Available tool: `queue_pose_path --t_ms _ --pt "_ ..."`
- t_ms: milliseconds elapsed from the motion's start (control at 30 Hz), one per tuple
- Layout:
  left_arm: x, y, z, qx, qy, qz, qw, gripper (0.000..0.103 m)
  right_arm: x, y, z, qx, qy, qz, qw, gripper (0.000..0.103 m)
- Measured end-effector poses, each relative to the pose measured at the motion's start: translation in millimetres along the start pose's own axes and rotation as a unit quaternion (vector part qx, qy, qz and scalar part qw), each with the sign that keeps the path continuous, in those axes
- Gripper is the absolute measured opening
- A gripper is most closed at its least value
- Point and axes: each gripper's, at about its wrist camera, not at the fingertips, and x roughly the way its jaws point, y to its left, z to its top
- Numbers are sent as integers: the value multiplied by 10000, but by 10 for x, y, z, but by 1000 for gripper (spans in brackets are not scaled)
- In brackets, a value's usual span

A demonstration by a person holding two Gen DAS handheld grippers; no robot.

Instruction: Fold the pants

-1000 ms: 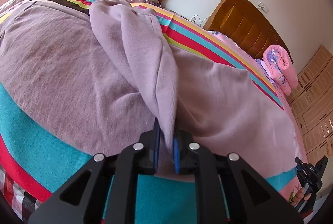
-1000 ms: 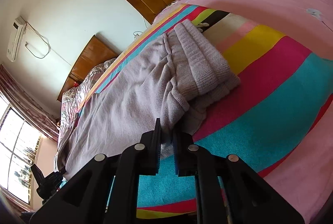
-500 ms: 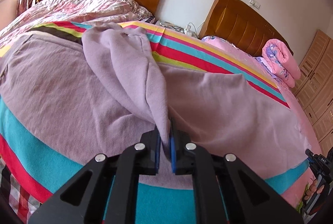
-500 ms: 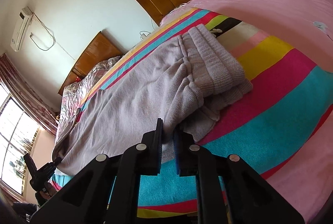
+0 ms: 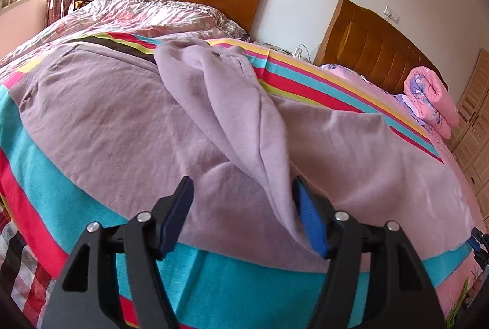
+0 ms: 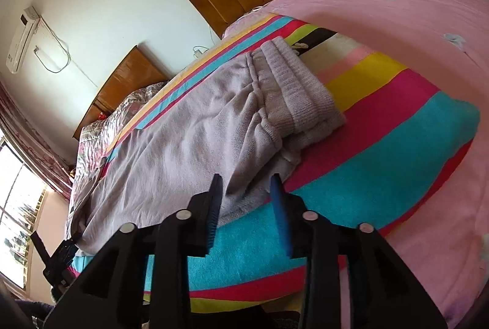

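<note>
Lilac-grey knit pants (image 5: 122, 127) lie flat on a striped blanket (image 5: 238, 283), with a raised fold (image 5: 244, 121) running down the middle toward me. My left gripper (image 5: 243, 203) is open at the near edge, and the fold's tip rests against its right pad. In the right wrist view the pants (image 6: 183, 145) stretch away with the ribbed waistband (image 6: 299, 93) at the far right. My right gripper (image 6: 246, 194) is open, with the pants' near corner lying between its pads.
The striped blanket covers a bed with a pink sheet (image 6: 397, 23). Wooden headboards (image 5: 373, 50) stand against the back wall. A rolled pink quilt (image 5: 434, 102) lies at the right. A second bed with a floral cover (image 5: 128, 14) is at the far left.
Both grippers were shut on the pants' edge and have opened, letting the cloth go. The fabric has dropped onto the blanket.
</note>
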Motion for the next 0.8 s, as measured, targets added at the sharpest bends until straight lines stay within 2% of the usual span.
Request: queue_pose_path --t_ms 67,100,200,267,400,500,567,633,667,733,800 --pt "-208 36 92 -7 -348 338 9988 83 -230 98 3 -315 -364 -212 9986 52" --pt "-313 32 150 8 -521 388 9979 87 -315 197 13 -571 -485 -270 9968 52" --pt "-460 -71 377 235 -684 243 9971 100 -350 655 79 -1450 -471 -101 9883 52" --pt "-415 -167 517 474 -586 187 9970 101 -226 1032 117 -2024 -391 141 9784 52" --pt "-33 -346 758 617 93 246 9977 100 292 1814 119 -3050 180 586 9504 52" --pt "203 -550 893 1015 363 342 9936 100 759 2366 16 -3625 594 670 9277 52" --pt "377 -665 944 1421 592 587 9863 100 1065 2684 -43 -4008 841 902 9078 52" --pt "494 -666 983 1484 725 635 9842 100 1327 3003 -133 -4581 1060 1125 8754 52" --pt "523 -660 1017 1427 742 589 9852 100 1422 3141 -173 -4827 1070 1190 8610 52" --pt "544 -707 1116 1442 687 248 9868 95 1644 3359 -142 -5226 1196 1334 8336 52" --pt "602 -849 1216 1825 708 -36 9806 93 1845 3521 -79 -5552 1235 1385 8107 52"
